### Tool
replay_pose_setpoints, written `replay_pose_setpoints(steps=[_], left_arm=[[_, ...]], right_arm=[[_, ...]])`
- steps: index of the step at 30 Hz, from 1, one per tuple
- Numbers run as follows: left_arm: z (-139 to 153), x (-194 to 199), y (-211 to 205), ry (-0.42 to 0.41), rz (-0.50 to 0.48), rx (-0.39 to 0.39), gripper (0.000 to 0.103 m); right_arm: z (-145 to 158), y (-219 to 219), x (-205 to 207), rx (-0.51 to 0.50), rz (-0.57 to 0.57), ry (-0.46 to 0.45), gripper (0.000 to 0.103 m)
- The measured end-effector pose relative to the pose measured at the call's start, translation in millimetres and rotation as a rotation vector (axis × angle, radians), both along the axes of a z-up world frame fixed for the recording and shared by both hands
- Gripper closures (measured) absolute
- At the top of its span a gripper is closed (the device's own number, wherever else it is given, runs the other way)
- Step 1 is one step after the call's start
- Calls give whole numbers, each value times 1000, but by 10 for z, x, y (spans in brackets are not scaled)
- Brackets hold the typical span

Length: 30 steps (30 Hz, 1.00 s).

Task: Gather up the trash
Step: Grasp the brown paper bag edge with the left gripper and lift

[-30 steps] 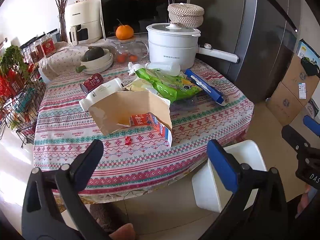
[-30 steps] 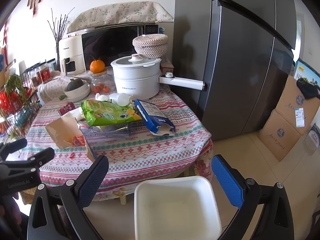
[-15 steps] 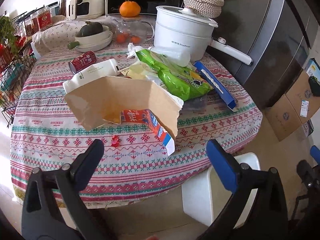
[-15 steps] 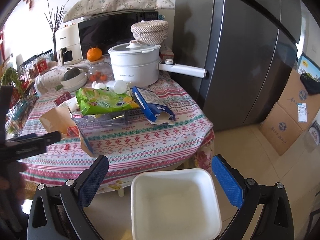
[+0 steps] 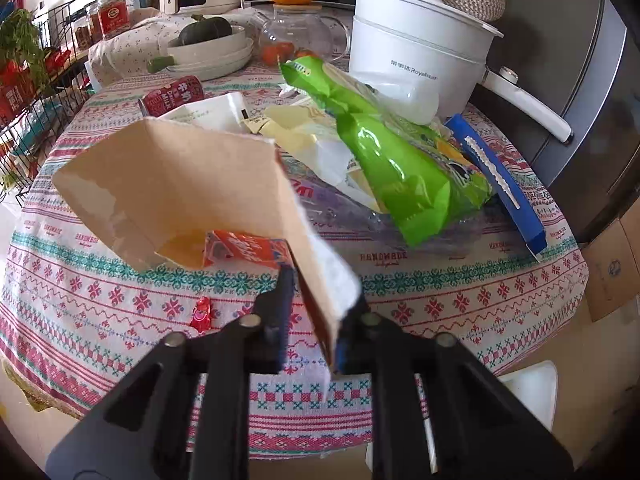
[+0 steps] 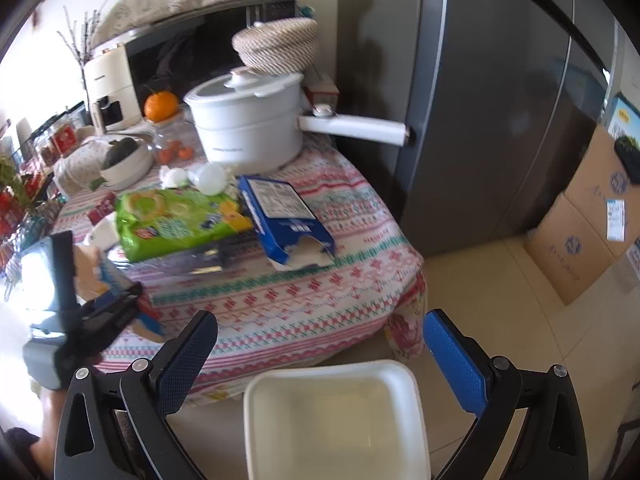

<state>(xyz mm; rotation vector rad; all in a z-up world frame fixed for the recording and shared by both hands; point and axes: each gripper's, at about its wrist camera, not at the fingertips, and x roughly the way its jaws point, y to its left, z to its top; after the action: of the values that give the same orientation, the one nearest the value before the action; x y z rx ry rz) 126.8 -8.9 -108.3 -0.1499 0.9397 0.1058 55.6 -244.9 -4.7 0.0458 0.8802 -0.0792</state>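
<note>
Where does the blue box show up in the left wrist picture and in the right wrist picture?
Left wrist: blue box at right, edge-on, beside the green snack bag.
Right wrist: blue box centre, torn end toward the camera, right of the bag.
Shared landmark: white pot behind it.

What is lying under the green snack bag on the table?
The green snack bag rests on a clear plastic wrapper and pale yellow and white packaging. The bag covers whatever lies beneath its middle, so that cannot be seen.
</note>
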Motion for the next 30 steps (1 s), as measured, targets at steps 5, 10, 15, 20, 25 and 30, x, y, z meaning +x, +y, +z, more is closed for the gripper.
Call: replay_pose_setpoints(steps=[5, 10, 15, 20, 25, 30], left_arm=[[142, -105, 85, -28, -27, -6, 101], [408, -297, 256, -83, -74, -16, 102], [711, -464, 403, -145, -133, 9, 102], [1055, -605, 513, -220, -181, 36, 102], [1379, -576, 565, -283, -219, 36, 102], [1391, -513, 562, -285, -234, -28, 102]], right_arm=[[-159, -184, 127, 25, -8, 79, 0], [-247, -211, 136, 61, -7, 124, 0], [-229, -131, 59, 81, 23, 124, 0], [-240, -28, 26, 68, 55, 131, 0], [-319, 55, 51, 78, 64, 162, 0], [-371, 125, 82, 84, 94, 191, 0]])
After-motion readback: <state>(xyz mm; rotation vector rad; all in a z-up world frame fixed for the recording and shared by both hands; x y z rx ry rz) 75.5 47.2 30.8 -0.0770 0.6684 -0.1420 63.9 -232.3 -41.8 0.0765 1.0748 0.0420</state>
